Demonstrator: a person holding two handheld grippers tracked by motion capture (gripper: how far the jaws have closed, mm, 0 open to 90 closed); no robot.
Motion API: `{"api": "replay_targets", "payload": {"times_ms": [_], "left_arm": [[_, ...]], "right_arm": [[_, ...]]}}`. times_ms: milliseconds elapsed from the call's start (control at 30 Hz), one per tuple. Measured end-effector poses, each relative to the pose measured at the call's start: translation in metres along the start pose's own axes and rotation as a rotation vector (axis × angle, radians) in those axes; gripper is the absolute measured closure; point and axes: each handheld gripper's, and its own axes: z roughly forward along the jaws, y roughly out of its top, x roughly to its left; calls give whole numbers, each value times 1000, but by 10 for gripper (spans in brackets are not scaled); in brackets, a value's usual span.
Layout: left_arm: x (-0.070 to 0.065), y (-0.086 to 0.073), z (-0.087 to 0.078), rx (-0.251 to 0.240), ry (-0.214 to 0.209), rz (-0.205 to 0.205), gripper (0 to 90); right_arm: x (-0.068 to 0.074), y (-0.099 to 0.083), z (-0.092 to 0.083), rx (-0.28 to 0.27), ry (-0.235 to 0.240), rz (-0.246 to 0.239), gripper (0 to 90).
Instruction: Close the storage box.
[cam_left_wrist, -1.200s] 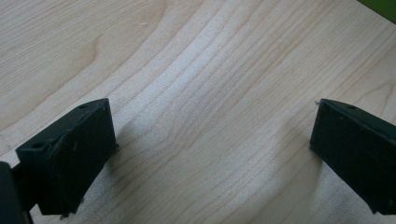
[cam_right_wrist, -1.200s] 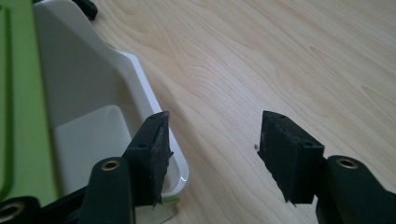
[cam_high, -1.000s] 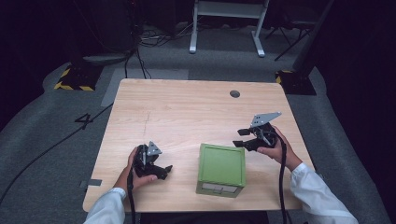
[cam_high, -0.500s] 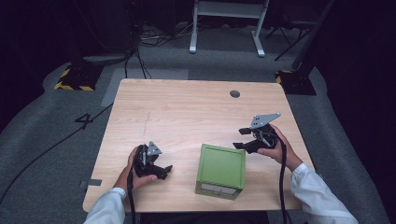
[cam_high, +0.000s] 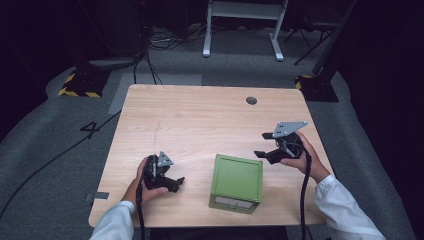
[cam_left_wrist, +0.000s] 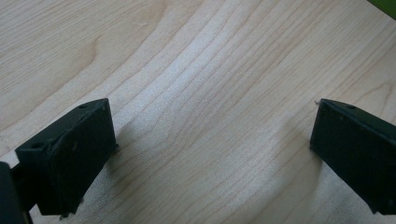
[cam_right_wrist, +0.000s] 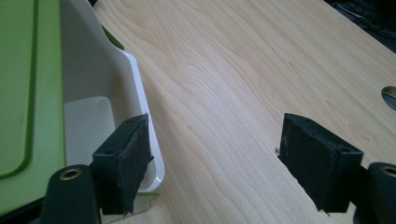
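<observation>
On the table (cam_high: 200, 120), lower centre of the high view: one green box (cam_high: 236, 183).
Grippers: two.
Left gripper (cam_high: 172, 183): lower left, jaws wide, holding nothing.
Right gripper (cam_high: 263, 145): right of centre, jaws wide, empty, just beside the box.
Table hole (cam_high: 251, 100): one, upper right.
Cut off: box's white wall (cam_right_wrist: 88, 70) in the right gripper view.

A table (cam_high: 200, 120) of light wood with visible grain stands in the middle of the frame, with a small round dark hole (cam_high: 251, 100) near its far right corner. Around it lies a grey carpet floor (cam_high: 60, 165), on which a white number "4" (cam_high: 89, 127) is marked at the left. Black cables (cam_high: 150, 45) lie at the upper left, beside a yellow-black striped base (cam_high: 80, 82). At the top centre stands a white metal frame (cam_high: 242, 22). The room behind is very dark.
</observation>
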Motion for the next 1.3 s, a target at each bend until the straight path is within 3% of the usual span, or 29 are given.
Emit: {"api": "replay_targets", "payload": {"times_ms": [33, 400, 933, 1300], "left_arm": [[0, 0, 0, 0, 2, 4, 3], [0, 0, 0, 0, 3, 4, 3], [1, 0, 0, 0, -2, 7, 3], [1, 1, 1, 1, -7, 7, 1]], "right_arm": [[1, 1, -4, 10, -36, -11, 241], [3, -9, -19, 26, -108, -27, 232], [0, -35, -34, 44, -176, -12, 201], [-1, -61, -35, 112, -226, -12, 194]]}}
